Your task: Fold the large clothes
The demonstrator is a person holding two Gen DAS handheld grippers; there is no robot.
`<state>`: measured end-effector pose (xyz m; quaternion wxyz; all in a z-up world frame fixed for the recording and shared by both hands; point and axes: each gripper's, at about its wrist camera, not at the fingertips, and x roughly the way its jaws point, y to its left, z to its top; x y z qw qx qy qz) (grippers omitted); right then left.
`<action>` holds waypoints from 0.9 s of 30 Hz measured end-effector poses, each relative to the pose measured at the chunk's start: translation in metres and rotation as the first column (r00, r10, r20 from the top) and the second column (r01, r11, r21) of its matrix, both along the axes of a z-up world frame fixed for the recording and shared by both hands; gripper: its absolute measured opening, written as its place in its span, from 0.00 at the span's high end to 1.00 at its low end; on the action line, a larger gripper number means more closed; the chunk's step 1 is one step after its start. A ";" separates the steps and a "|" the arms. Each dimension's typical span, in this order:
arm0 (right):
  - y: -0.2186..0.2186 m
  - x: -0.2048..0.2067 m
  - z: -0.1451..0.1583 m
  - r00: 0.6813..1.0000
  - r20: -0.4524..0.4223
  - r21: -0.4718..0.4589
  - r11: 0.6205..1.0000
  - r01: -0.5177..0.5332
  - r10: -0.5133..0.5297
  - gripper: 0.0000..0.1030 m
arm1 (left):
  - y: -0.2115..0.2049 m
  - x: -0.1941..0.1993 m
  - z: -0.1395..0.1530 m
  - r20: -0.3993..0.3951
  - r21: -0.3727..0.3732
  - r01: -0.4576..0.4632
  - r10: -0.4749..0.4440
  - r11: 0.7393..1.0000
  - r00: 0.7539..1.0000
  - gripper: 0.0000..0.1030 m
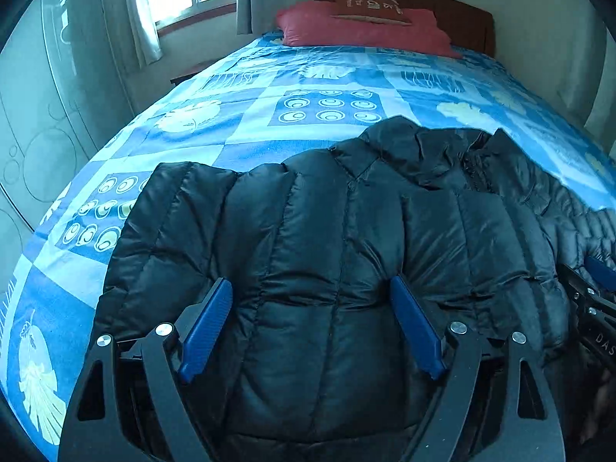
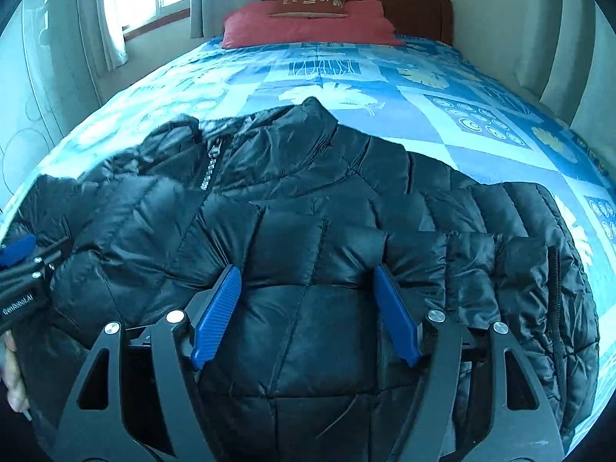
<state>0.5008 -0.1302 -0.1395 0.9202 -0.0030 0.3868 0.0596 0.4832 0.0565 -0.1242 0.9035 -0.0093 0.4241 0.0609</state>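
Note:
A black quilted puffer jacket [image 1: 327,211] lies spread across the near part of the bed, its collar pointing toward the pillows. My left gripper [image 1: 310,283] is open above the jacket's left half, blue fingertips [image 1: 225,288] against the fabric and a padded panel bulging between them without being pinched. In the right wrist view the jacket [image 2: 308,200] shows its zipper at the left and a sleeve folded over at the right. My right gripper [image 2: 306,269] is open over the right half in the same way. Each gripper shows at the edge of the other's view.
The bed has a blue patterned cover [image 1: 231,123] with a red pillow [image 1: 358,27] and a small brown cushion by the wooden headboard [image 2: 415,4]. A window with curtains and a pale wardrobe [image 1: 38,134] stand left. A person's hand [image 2: 11,377] holds the left gripper.

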 end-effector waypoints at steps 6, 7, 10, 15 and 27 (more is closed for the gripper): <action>-0.046 -0.078 0.028 1.000 0.012 0.056 0.998 -0.014 0.014 0.31 | 0.041 -0.072 0.025 0.023 -0.092 -0.002 0.004 0.996 1.000 0.20; -0.060 -0.100 0.032 1.000 0.007 0.066 0.998 -0.008 0.008 0.30 | 0.048 -0.088 0.026 0.024 -0.114 -0.003 0.006 0.994 1.000 0.20; -0.099 -0.162 0.035 0.999 -0.023 0.072 0.996 0.043 -0.042 0.26 | 0.071 -0.145 0.023 0.009 -0.153 -0.016 0.018 0.988 1.000 0.20; -0.159 -0.262 0.023 0.985 -0.101 0.039 0.988 0.148 -0.143 0.26 | 0.110 -0.249 0.016 -0.041 -0.230 -0.081 0.073 0.970 0.996 0.20; -0.199 -0.412 -0.025 0.954 -0.227 0.116 0.967 0.226 -0.196 0.26 | 0.108 -0.396 -0.004 -0.128 -0.458 -0.063 0.004 0.887 0.992 0.20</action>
